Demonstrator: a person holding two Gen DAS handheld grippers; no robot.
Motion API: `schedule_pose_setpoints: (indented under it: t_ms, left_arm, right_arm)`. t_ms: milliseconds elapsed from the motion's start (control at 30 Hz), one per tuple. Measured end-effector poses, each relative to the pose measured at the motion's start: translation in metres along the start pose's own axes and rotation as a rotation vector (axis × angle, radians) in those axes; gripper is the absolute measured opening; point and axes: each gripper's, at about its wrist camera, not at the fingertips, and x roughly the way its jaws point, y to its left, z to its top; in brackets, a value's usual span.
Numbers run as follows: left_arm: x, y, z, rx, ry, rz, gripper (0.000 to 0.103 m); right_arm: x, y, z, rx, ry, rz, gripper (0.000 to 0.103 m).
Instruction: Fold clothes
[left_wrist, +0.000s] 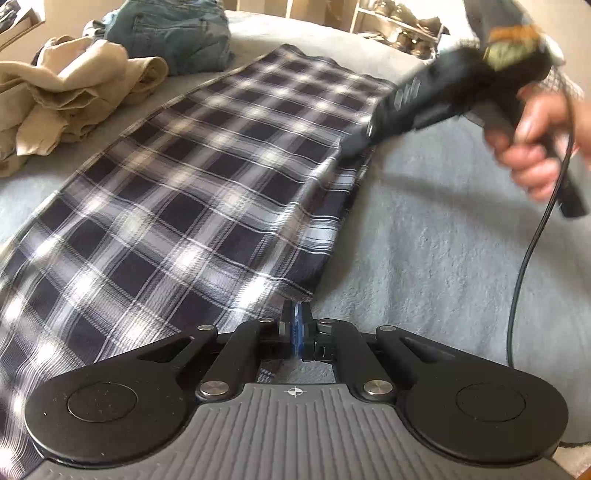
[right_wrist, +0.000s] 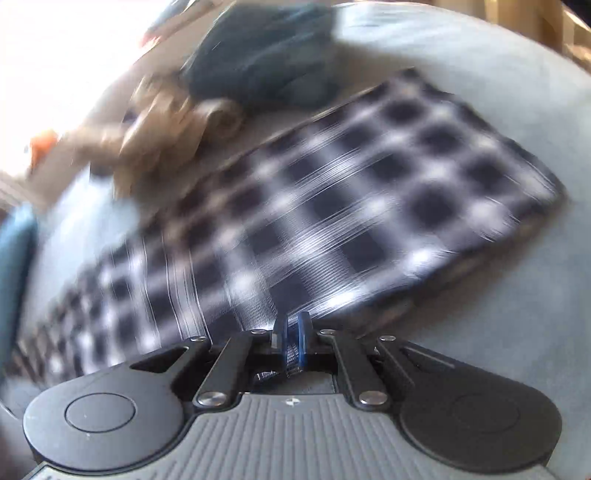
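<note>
Left wrist view has the left gripper low in the centre of the frame, its blue-padded fingers pressed together on the near edge of the plaid cloth, a sliver of fabric caught between the pads. That cloth runs as a long folded band from the lower left up to the upper middle, flat on a grey blanket. At the upper right a hand grips the handle of the right gripper, whose blurred black nose touches the cloth's right edge; a black cable trails down from it. Right wrist view, smeared with motion, shows that gripper clamped on the cloth too, plaid showing between its blue pads. Upper left of both frames holds a crumpled tan garment and folded jeans, apart from the plaid.
</note>
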Motion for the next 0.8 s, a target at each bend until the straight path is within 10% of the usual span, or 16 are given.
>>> schedule_pose_setpoints:
  t_ms: [133,600,800]
  left_arm:
    - [-0.027,0.028,-0.012,-0.067,0.003,0.053,0.003]
    - [-0.108,0.173,-0.060,-0.133,0.166,0.519,0.019]
    - [-0.109,0.194,-0.089,-0.219,0.209,0.454,0.023]
  right_arm:
    - [0.001,0.030,-0.002,-0.243,0.042,-0.081,0.005]
    - [-0.008,0.064,-0.015,-0.391,0.095,-0.165,0.006]
    - [-0.016,0.106,-0.013,-0.438,-0.009,-0.051,0.006]
